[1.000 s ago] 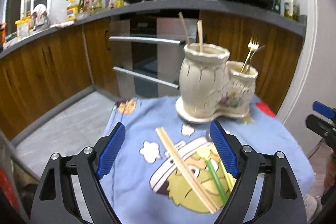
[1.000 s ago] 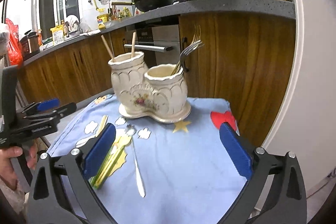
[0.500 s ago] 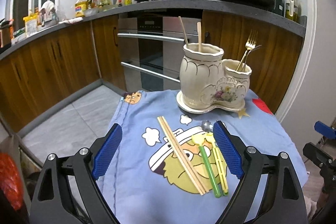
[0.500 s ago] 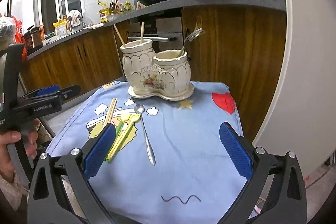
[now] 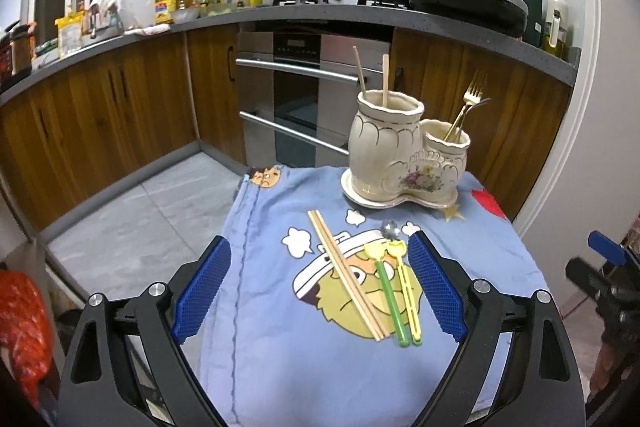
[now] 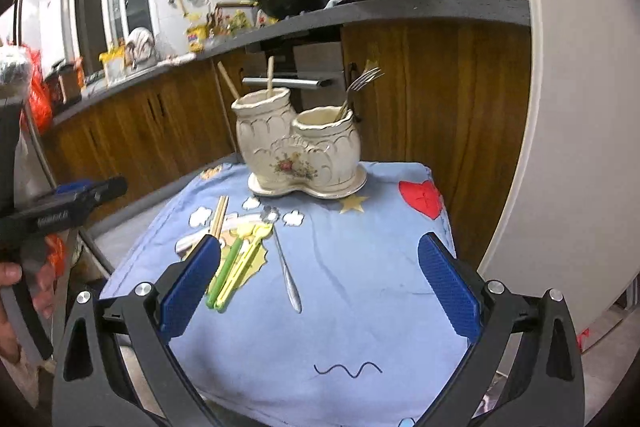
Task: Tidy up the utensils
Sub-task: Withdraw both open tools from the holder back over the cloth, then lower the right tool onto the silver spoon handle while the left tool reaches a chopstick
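The left tool (image 5: 318, 289) hangs wide open over the chopsticks (image 5: 346, 277), likely lined up to pinch them. Right of these lie green (image 5: 390, 297) and yellow (image 5: 406, 291) picks, then a spoon (image 6: 285, 261). The holder (image 5: 404, 155) stands behind (chopsticks and forks already sorted inside). The right tool (image 6: 318, 285) waits open, empty.

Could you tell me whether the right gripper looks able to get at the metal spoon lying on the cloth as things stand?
Probably yes. The right gripper is open and empty, and the metal spoon lies flat on the blue cloth between its fingers, apart from the green and yellow utensils beside it.
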`<state>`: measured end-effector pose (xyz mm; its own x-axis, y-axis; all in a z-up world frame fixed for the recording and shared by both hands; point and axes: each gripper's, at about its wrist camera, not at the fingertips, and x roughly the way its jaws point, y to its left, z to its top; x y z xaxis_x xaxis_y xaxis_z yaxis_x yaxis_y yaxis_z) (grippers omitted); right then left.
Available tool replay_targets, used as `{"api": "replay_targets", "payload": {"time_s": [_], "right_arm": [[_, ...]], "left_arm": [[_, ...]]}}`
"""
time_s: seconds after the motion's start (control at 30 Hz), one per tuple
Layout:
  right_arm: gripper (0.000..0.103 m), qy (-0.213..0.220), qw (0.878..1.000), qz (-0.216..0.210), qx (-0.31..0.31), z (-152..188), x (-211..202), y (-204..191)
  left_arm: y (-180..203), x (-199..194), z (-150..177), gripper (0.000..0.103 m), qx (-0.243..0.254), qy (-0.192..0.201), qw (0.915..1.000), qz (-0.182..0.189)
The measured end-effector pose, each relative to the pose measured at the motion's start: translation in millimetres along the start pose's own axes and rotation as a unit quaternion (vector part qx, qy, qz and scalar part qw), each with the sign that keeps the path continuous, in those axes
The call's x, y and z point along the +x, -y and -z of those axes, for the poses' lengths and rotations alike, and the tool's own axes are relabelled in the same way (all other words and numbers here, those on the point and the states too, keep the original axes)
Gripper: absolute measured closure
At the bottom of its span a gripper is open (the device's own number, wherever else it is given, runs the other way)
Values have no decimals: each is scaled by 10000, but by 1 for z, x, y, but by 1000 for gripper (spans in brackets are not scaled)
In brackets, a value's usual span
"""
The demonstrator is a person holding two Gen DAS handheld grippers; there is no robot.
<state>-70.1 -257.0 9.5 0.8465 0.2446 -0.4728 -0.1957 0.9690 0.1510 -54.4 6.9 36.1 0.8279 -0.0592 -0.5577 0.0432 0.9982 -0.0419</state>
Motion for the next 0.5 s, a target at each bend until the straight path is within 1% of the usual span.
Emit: {"api": "replay_targets", "payload": {"time_s": [0.07,0.1,0.17,0.2,0.27,0.3,0.4,0.47,0.5], "right_arm": [[5,-75,9999,-46,99,5,8,3],[5,-261,9996,-36,77,7,20,3],[5,-405,9992,4,8,9,37,2],[5,-405,9992,25,-2,10,42,2],[5,-456,9989,90,39,12,58,2],[5,-460,9989,94,87,13,64,2],[5,-498,9987,102,48,16,84,2],[5,-620,9979,110,-142,15,105,-1],[5,-656,9976,108,-197,15,110,-2]], "left_arm": [[-2,3,3,13,28,-4,10000,7],[-5,7,5,13,20,-29,10000,-24],[-12,15,10,13,-126,36,9999,-112],[-15,21,12,13,-177,29,9998,-106],[-22,45,15,13,-232,-211,9993,-181],[-25,54,14,13,-243,-263,9992,-185],[-30,75,12,13,-167,-238,9995,-134],[-28,95,11,13,-10,-305,9994,-154],[-27,107,11,13,50,-409,9990,-160]]}}
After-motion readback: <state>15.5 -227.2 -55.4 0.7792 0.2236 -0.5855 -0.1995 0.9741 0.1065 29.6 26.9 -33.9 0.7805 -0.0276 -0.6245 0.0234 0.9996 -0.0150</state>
